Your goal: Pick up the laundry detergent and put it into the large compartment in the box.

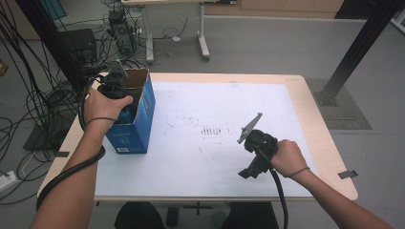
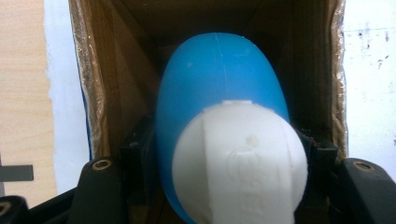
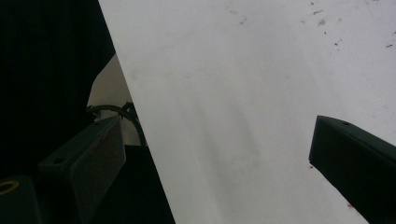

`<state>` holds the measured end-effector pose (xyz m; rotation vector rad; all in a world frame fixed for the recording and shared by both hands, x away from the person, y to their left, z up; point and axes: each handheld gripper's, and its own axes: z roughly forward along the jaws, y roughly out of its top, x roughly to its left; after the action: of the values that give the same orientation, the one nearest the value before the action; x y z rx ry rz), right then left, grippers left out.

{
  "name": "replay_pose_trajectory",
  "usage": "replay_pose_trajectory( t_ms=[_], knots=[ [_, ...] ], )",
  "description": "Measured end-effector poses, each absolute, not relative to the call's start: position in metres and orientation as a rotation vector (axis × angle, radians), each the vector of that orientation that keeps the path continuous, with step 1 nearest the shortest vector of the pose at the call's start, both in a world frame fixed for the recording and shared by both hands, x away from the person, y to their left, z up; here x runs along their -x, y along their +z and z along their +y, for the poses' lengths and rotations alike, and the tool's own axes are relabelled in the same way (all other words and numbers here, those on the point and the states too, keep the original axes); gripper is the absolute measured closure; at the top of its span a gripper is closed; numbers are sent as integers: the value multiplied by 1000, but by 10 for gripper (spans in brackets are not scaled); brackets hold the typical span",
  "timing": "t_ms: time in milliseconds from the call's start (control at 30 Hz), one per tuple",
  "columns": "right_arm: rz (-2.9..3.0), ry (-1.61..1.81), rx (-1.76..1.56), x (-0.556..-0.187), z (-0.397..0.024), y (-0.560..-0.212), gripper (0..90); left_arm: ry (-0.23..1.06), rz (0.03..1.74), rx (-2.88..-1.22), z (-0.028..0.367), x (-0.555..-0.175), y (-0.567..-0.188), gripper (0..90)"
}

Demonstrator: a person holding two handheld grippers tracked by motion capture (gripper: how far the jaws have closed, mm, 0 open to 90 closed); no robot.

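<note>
While the left tongs (image 2: 219, 163) reach down into the open blue carton (image 1: 136, 112) at the tabletop's (image 1: 305, 102) left edge, they're clamped on a blue bottle (image 2: 219, 79) with a white cap (image 2: 240, 163), cardboard walls crowding both sides. Over on the white sheet (image 1: 219, 109), the right tongs (image 3: 217, 158) hang spread apart, nothing between them, near the front edge. Cables (image 1: 28, 95) tangle on the floor at left.
</note>
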<state>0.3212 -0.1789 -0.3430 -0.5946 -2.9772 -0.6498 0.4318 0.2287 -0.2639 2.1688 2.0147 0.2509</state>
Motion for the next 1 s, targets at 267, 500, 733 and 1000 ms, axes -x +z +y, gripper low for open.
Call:
replay_pose_trajectory(
  t_ms=[267, 500, 733, 1000],
  knots=[
    [-2978, -649, 590, -322, -178, -344, 35, 256, 2015, -2162, 228, -431, -264, 376],
    [-2974, -649, 592, -322, -179, -345, 35, 241, 2020, -2160, 229, -432, -264, 374],
    [-2975, -648, 601, -322, -180, -344, 35, 237, 2029, -2157, 229, -432, -266, 347],
    [-2977, -645, 597, -322, -179, -344, 35, 241, 2040, -2156, 229, -430, -263, 347]
  ],
)
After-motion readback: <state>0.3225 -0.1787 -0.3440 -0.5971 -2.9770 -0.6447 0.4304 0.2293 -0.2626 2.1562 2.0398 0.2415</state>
